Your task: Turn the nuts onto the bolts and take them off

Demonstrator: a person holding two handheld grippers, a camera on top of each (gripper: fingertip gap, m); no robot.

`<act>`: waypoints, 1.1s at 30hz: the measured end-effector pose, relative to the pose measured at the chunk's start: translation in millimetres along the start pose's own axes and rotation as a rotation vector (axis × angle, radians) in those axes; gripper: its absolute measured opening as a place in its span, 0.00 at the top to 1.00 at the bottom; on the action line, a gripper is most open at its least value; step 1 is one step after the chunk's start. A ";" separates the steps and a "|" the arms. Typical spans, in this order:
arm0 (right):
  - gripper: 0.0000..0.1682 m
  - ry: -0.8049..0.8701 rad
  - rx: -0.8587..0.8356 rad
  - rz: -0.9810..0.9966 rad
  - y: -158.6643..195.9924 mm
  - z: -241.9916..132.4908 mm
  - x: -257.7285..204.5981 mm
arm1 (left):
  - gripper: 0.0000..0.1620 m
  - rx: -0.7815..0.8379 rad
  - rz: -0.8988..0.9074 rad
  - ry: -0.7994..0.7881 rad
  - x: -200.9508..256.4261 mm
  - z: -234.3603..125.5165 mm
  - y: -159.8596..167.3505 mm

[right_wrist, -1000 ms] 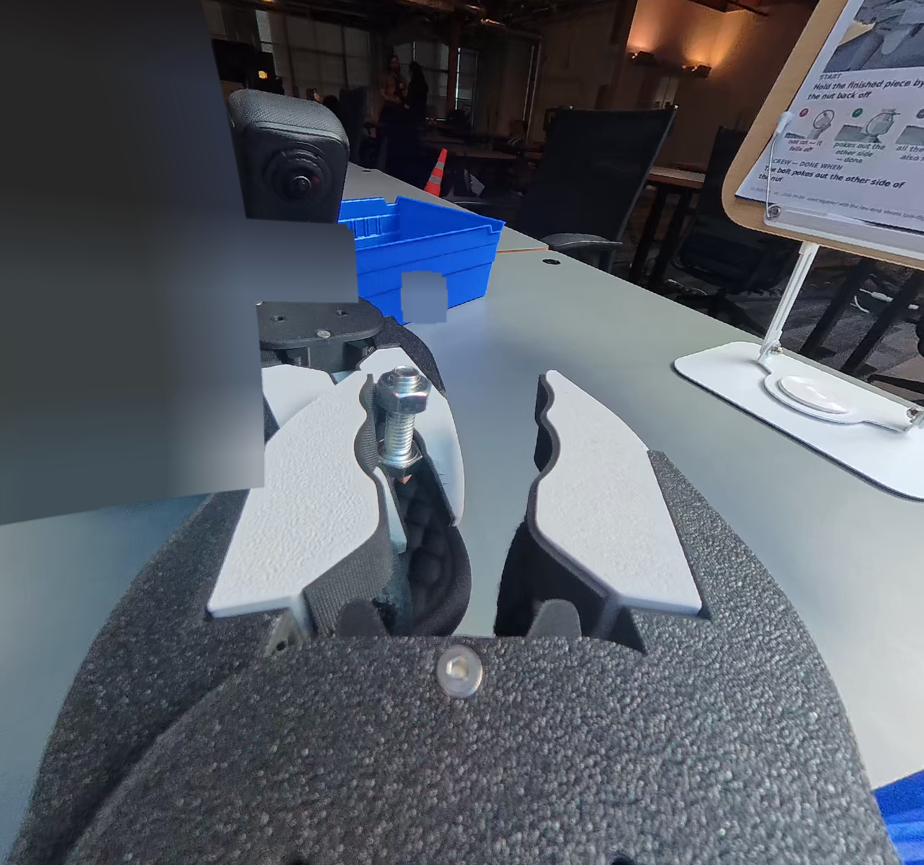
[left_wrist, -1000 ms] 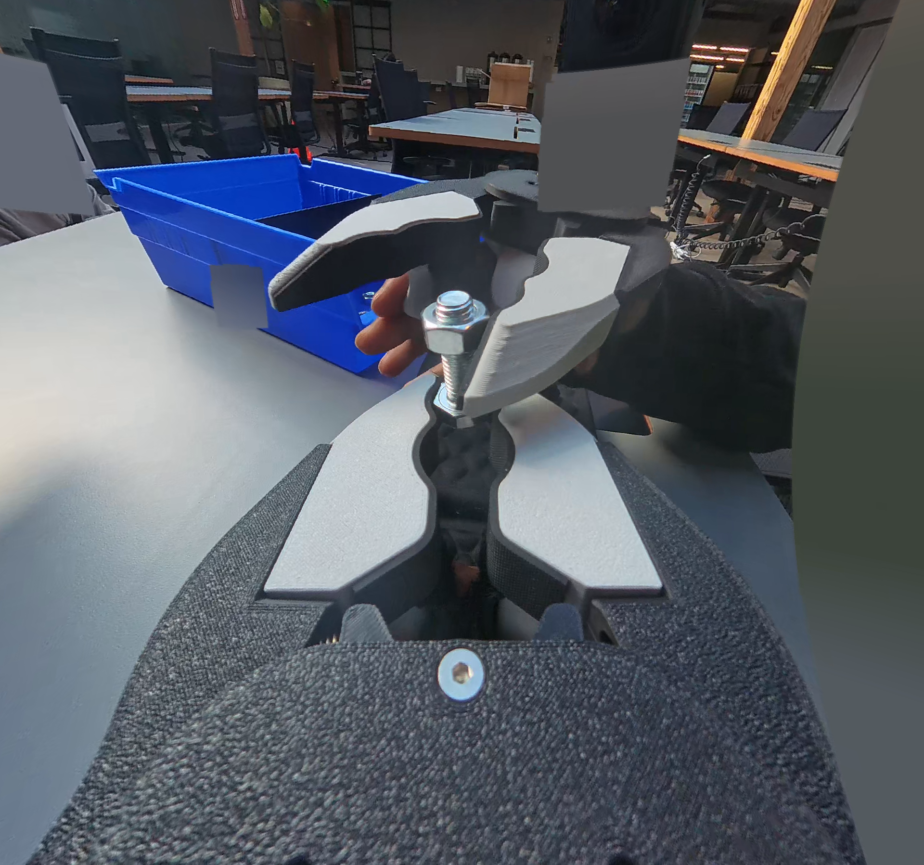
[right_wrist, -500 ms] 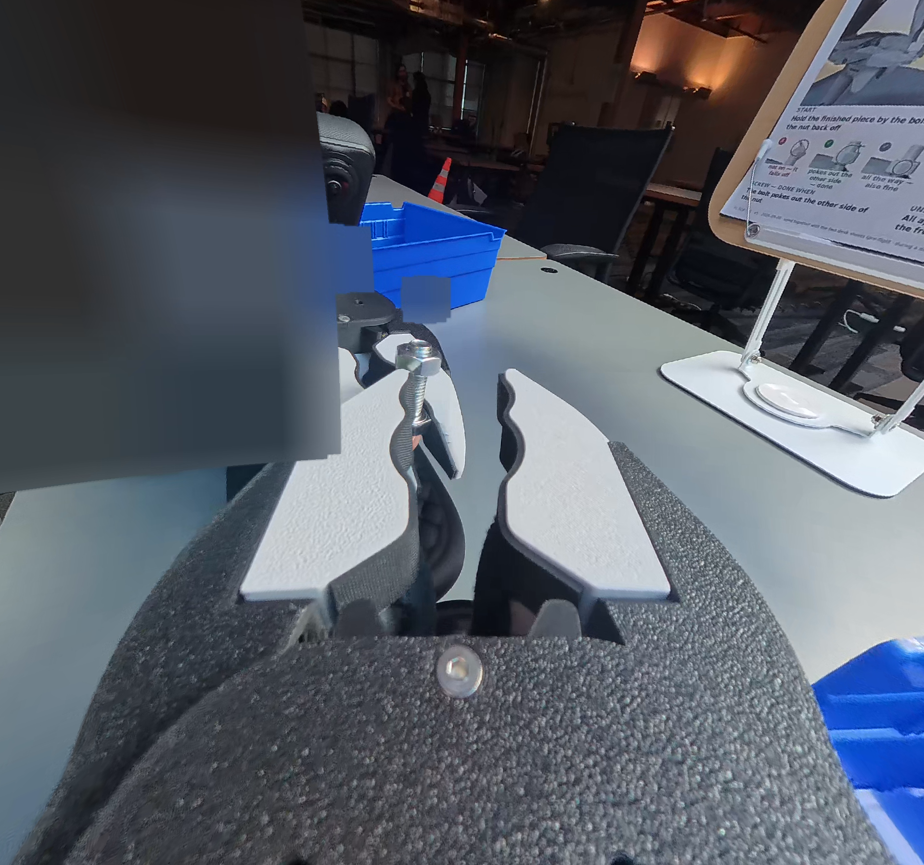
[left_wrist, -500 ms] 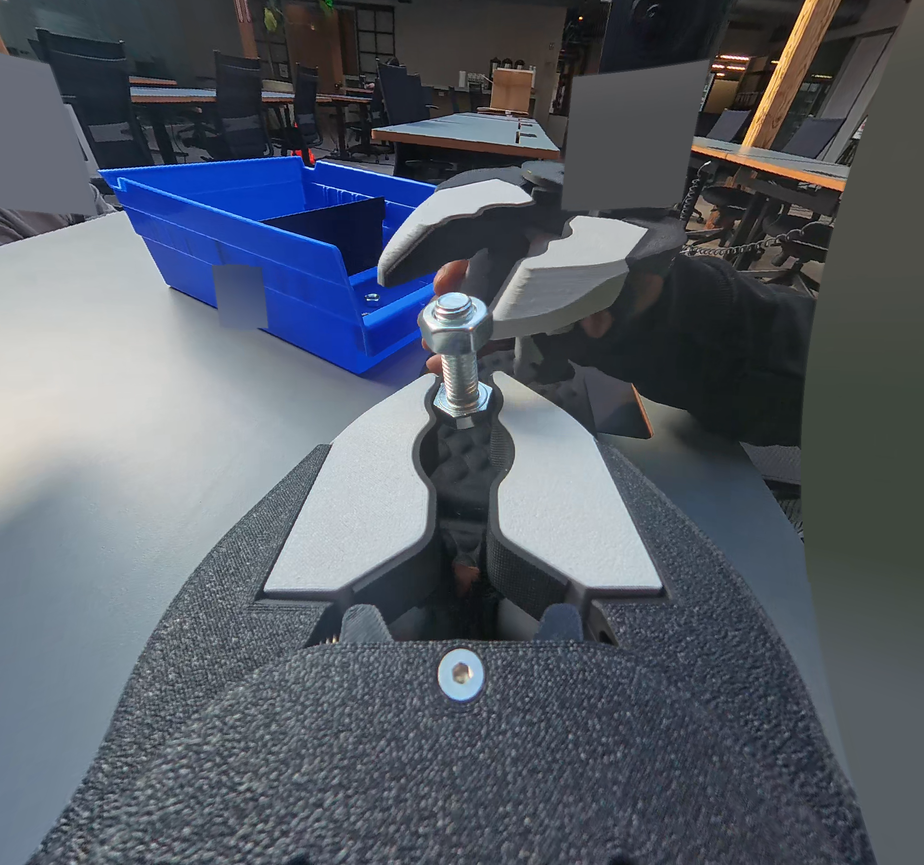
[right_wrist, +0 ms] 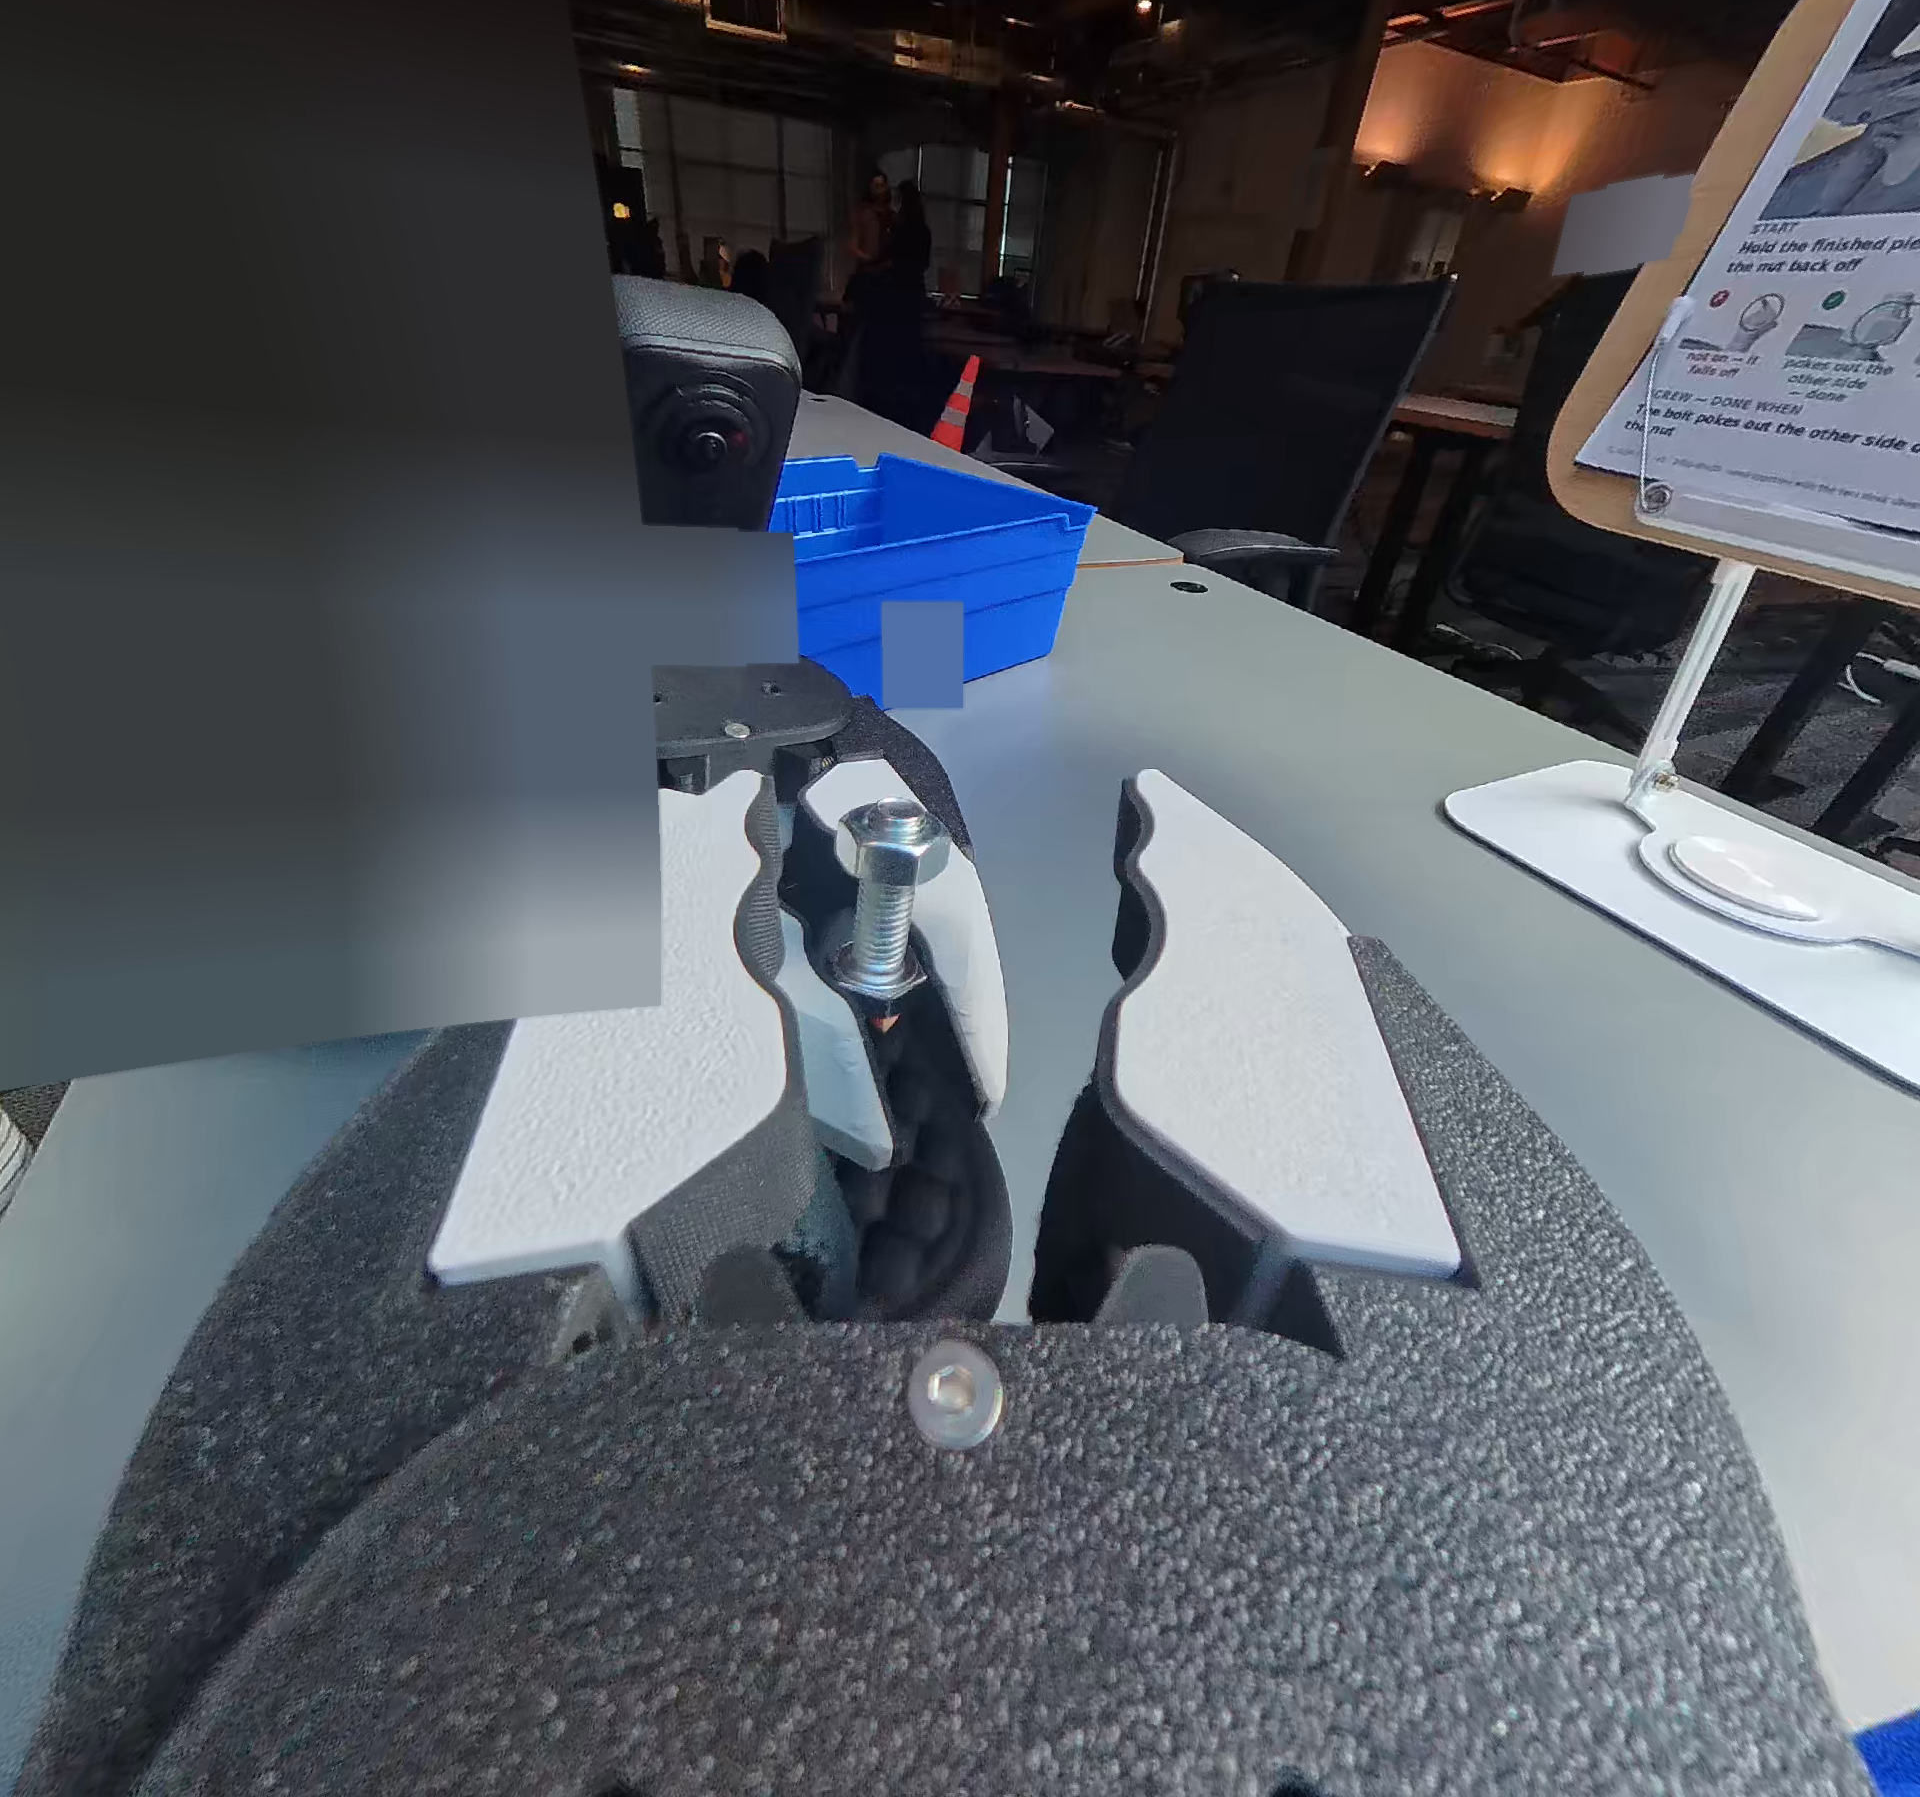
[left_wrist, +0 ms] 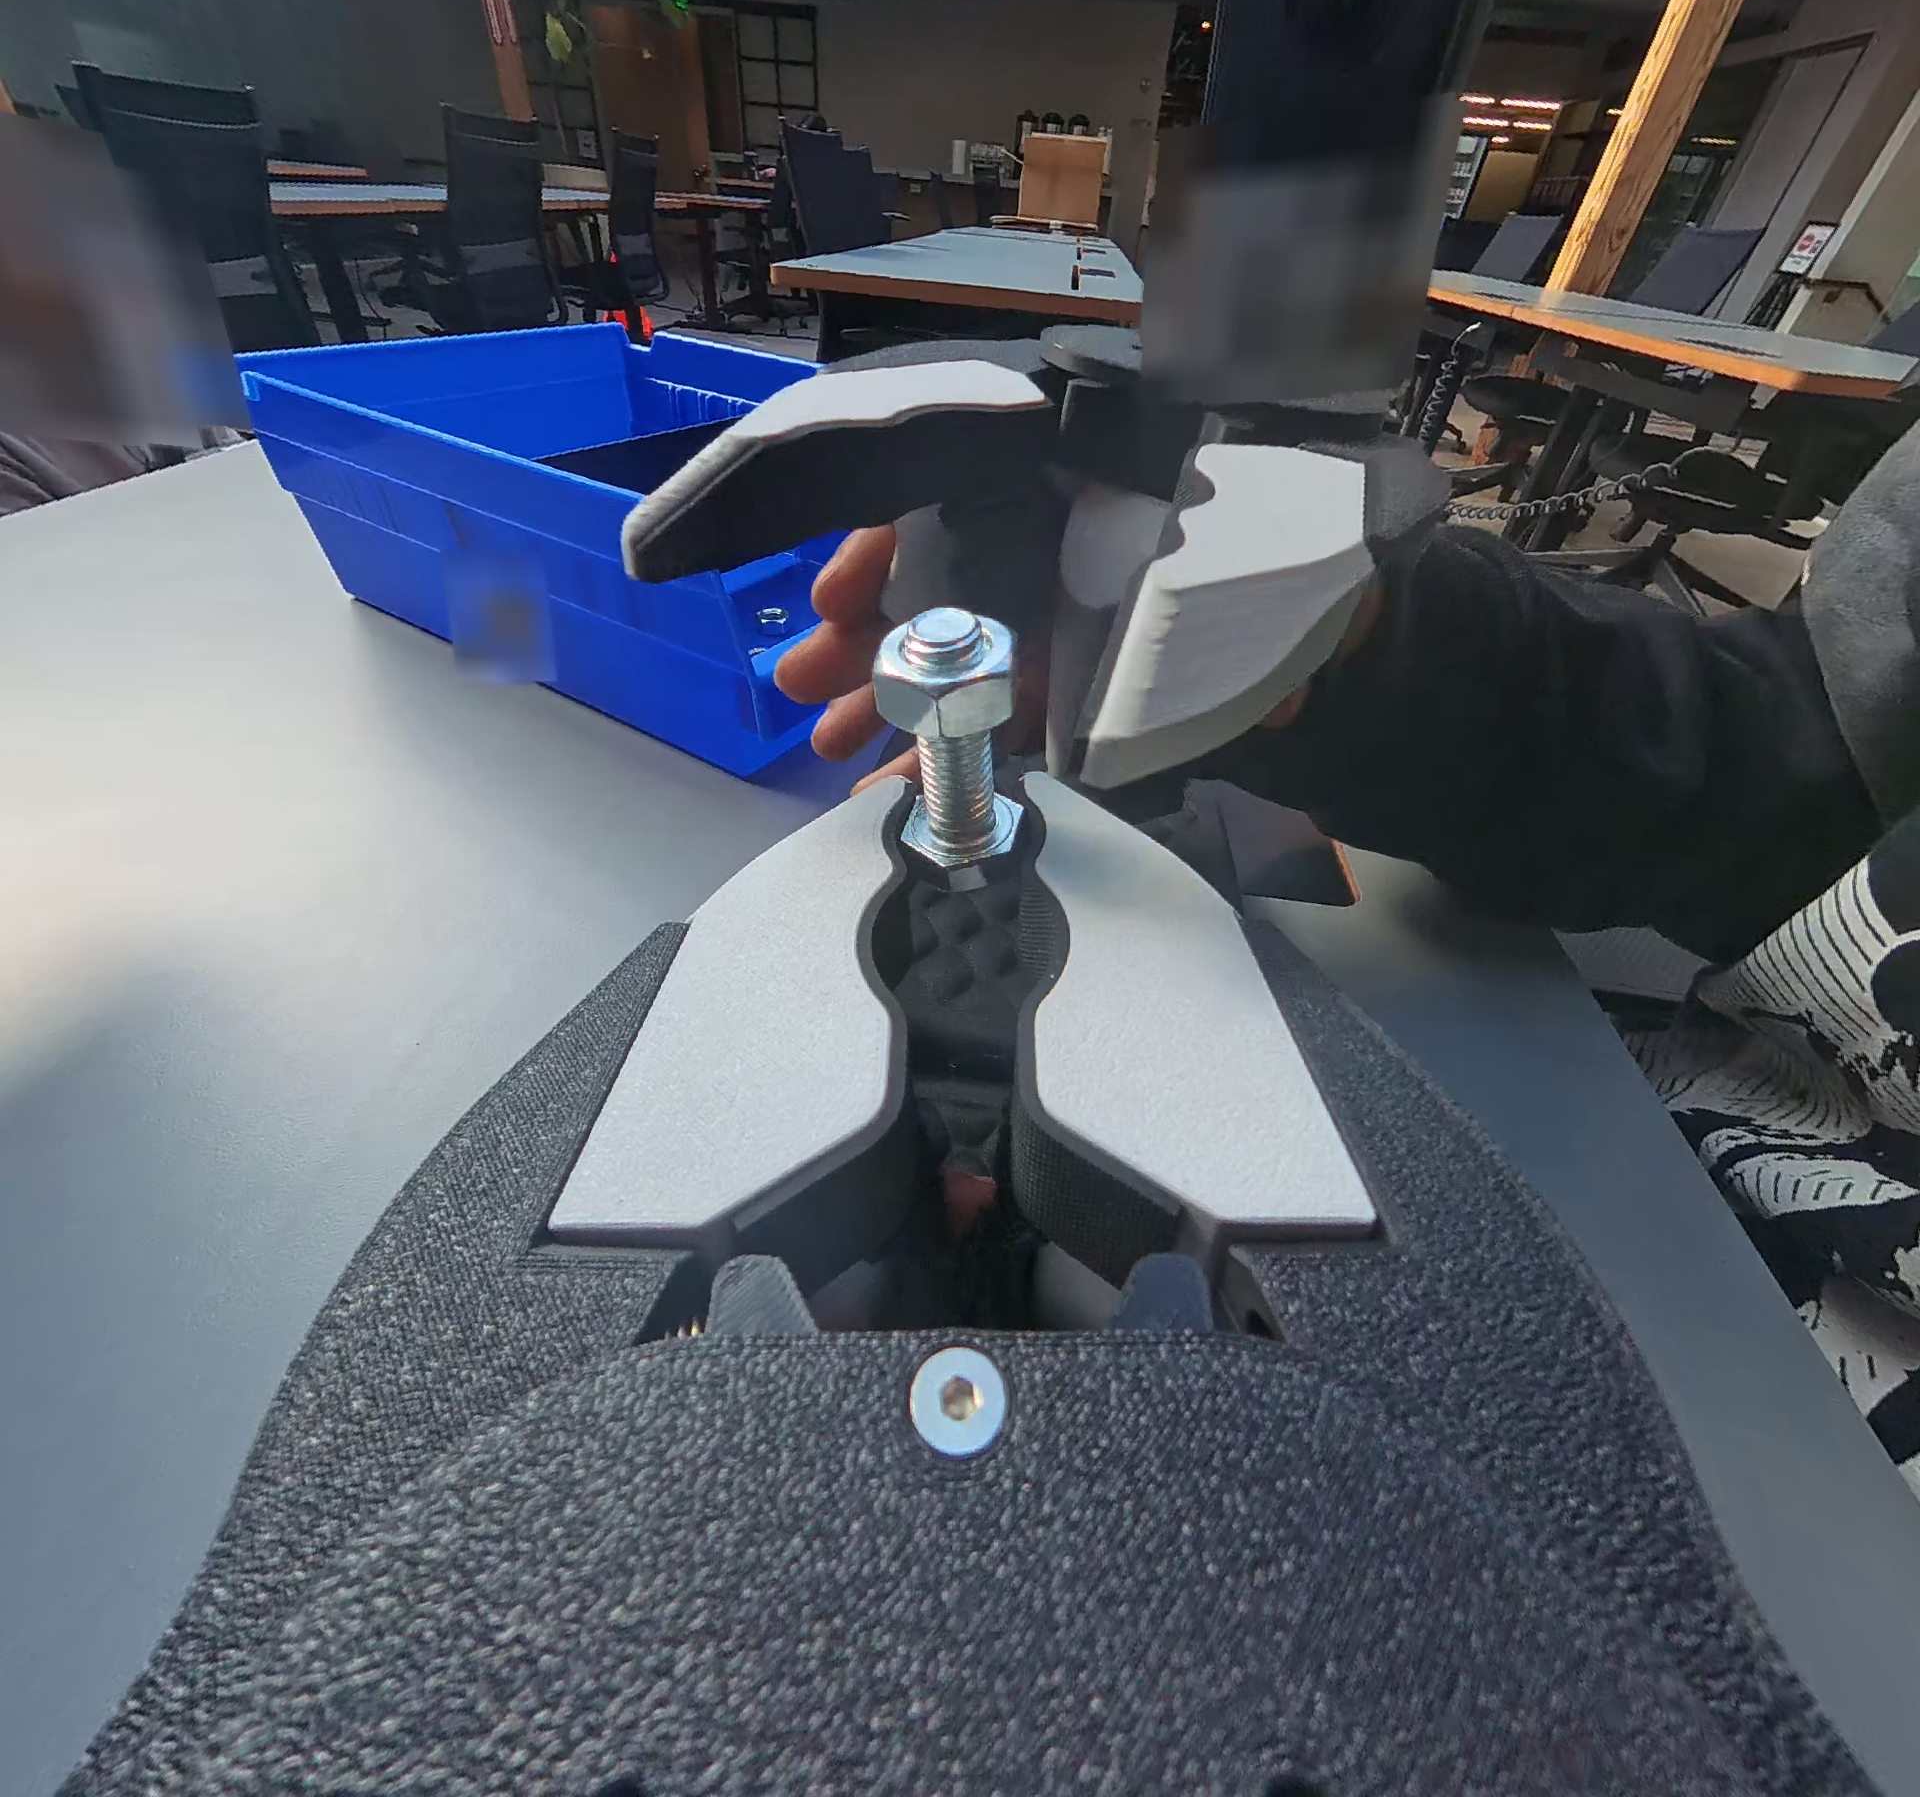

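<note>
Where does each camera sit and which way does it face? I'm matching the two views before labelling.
Left wrist view: on the left gripper, looking along its jaws, shut on the bolt; beyond, the right gripper, the hand holding it, and the blue bin.
Right wrist view: on the right gripper, jaws open, facing the left gripper and a document stand.
Shared: bolt, nut, bin, grey table.

A grey blurred patch fills the upper left of the right wrist view, hiding most of the left gripper (right_wrist: 883,989). The instruction board (right_wrist: 1787,272) is cut off at the right edge. The bolt (left_wrist: 951,781) head sits hidden between the fingertips.
</note>
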State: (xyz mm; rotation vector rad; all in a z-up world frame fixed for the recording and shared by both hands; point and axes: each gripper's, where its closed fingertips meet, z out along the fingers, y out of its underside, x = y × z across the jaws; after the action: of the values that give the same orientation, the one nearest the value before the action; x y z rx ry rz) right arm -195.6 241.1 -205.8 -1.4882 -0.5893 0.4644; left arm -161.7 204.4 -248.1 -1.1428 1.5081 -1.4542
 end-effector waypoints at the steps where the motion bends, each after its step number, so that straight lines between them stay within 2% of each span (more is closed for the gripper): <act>1: 0.61 0.003 -0.003 0.002 1.0 4.6 0.2 | 0.90 0.000 0.000 0.000 0.0 0.0 0.0; 7: 0.58 0.021 -0.023 -0.008 4.5 18.4 3.6 | 0.91 -0.004 0.004 -0.002 0.1 0.2 0.5; 21: 0.67 0.059 -0.004 -0.019 0.5 -8.5 10.6 | 0.90 0.002 -0.007 0.002 -0.4 -0.4 0.1; 26: 0.77 0.041 -0.006 -0.040 -1.1 -17.8 6.0 | 0.90 0.006 -0.013 0.000 -1.2 -0.7 -0.3; 30: 0.92 0.060 -0.007 -0.060 -1.9 -24.7 8.5 | 0.90 0.011 -0.016 0.000 -1.5 -1.3 -0.8; 33: 0.96 0.068 0.006 -0.052 -4.3 -29.4 11.2 | 0.90 0.009 -0.013 0.000 -1.2 -1.2 -0.5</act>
State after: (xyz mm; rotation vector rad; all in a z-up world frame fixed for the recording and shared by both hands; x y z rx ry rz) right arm -168.8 225.0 -200.2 -1.4734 -0.5708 0.3733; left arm -162.4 205.9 -247.6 -1.1496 1.4958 -1.4685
